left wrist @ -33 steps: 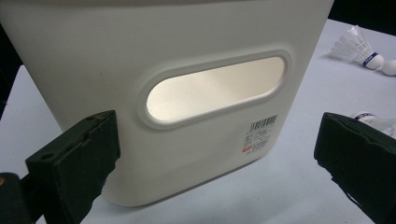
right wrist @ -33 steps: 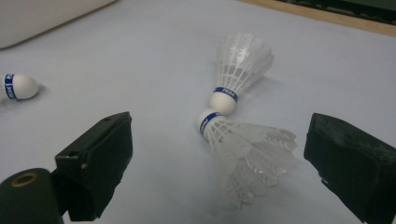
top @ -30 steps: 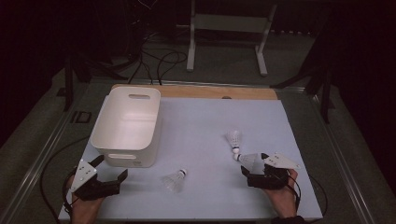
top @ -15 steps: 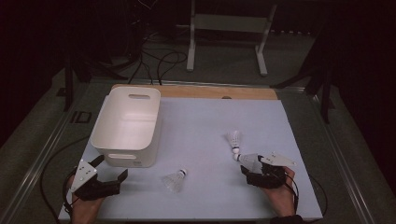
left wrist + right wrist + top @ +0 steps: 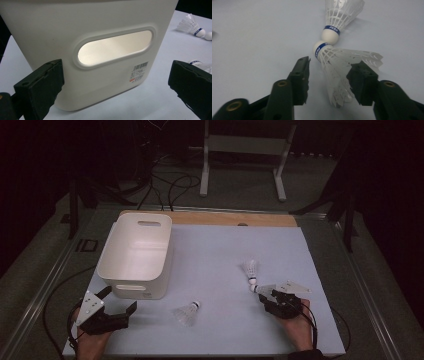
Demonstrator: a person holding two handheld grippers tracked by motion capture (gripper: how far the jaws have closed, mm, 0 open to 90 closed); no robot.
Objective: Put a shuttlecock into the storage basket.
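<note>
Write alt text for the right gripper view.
The right gripper has just been closing its two black jaws around the feather skirt of a white shuttlecock lying on the pale blue table. Its cork tip meets the cork of a second shuttlecock beyond it.

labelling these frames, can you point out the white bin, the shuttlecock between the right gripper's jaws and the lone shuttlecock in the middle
white bin [image 5: 120,270], high view, near rim.
shuttlecock between the jaws [image 5: 337,67], right gripper view, feather skirt.
lone shuttlecock [image 5: 184,314], high view, feather skirt.
</note>
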